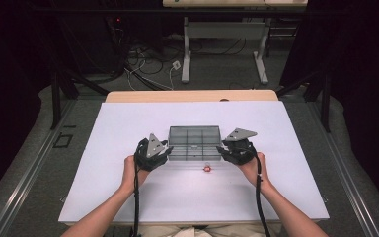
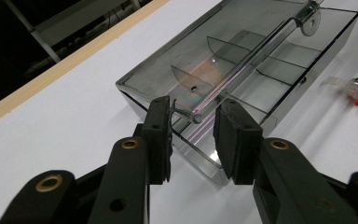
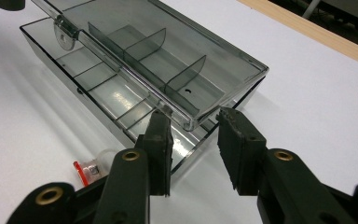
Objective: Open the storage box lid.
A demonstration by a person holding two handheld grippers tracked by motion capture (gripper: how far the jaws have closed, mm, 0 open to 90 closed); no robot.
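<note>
Apparently lid (image 2: 200, 70) pinched, box (image 1: 194, 143) ends.

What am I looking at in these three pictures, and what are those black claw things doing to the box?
A person at a white table holds a hand tool with two black jaws in each hand: the left gripper and the right gripper. One picture looks down from above; the other two come from small cameras riding on each tool. Between them sits a clear grey compartment box with dividers, its lid partly raised. Each tool's jaws sit at one end of the box, around the lid's edge. A small red-and-clear item lies nearby.
</note>
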